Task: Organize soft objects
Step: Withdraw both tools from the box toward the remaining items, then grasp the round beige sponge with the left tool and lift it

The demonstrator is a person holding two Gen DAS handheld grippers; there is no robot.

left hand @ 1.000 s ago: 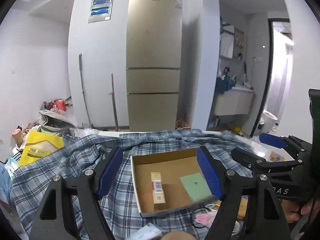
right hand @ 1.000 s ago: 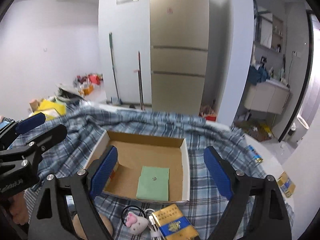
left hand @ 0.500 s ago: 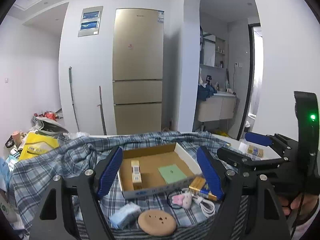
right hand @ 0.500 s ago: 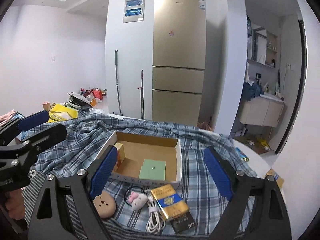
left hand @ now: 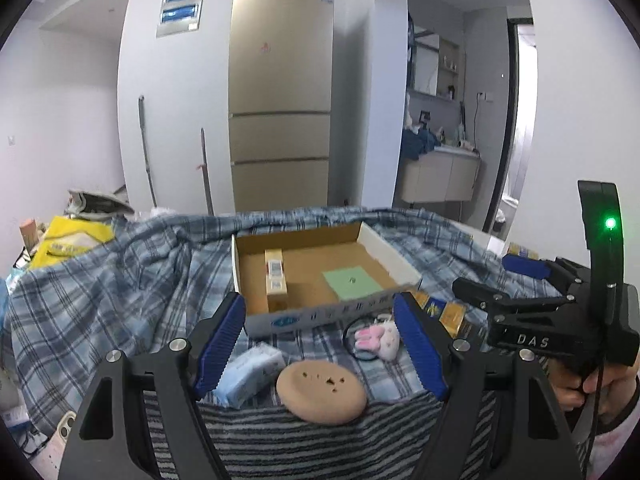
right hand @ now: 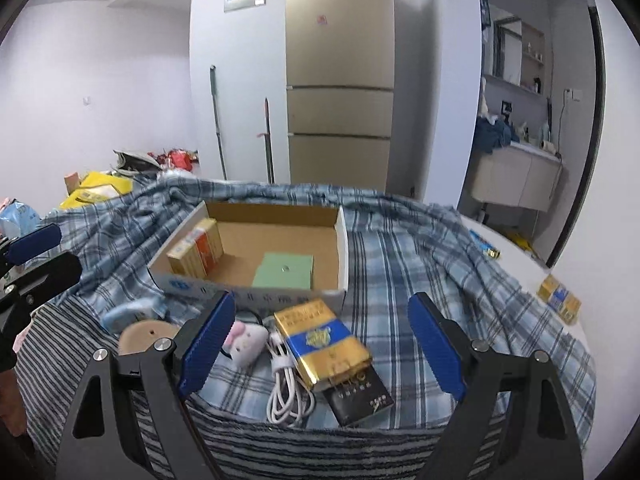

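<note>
A shallow cardboard box (left hand: 256, 320) (right hand: 176, 284) lies on a blue plaid cloth (left hand: 100, 300) (right hand: 420, 272), holding a green pad (left hand: 352, 280) (right hand: 284, 270) and small cartons (left hand: 275, 280) (right hand: 196, 248). In front of it lie a tan round soft toy (left hand: 320, 392) (right hand: 140, 336), a blue tissue pack (left hand: 248, 370) (right hand: 132, 312), a pink-and-white plush (left hand: 378, 338) (right hand: 246, 340), a white cable (right hand: 286, 388) and a gold-blue packet (right hand: 324, 340). My left gripper (left hand: 320, 344) stands open above the toy and tissue pack, holding nothing. The right gripper (right hand: 320, 344) is open over the gold packet, also empty.
A striped cloth (left hand: 320, 440) (right hand: 300, 452) covers the near table edge. A dark packet (right hand: 360, 396) lies under the gold one. More packets (right hand: 558, 298) sit at the right on the white table. Yellow bags (left hand: 68, 240) clutter the left. A fridge (left hand: 280, 100) stands behind.
Both grippers have pulled back from the box and sunk lower, so the items in front of the box have come into view between the fingers. Jaw widths are unchanged.
</note>
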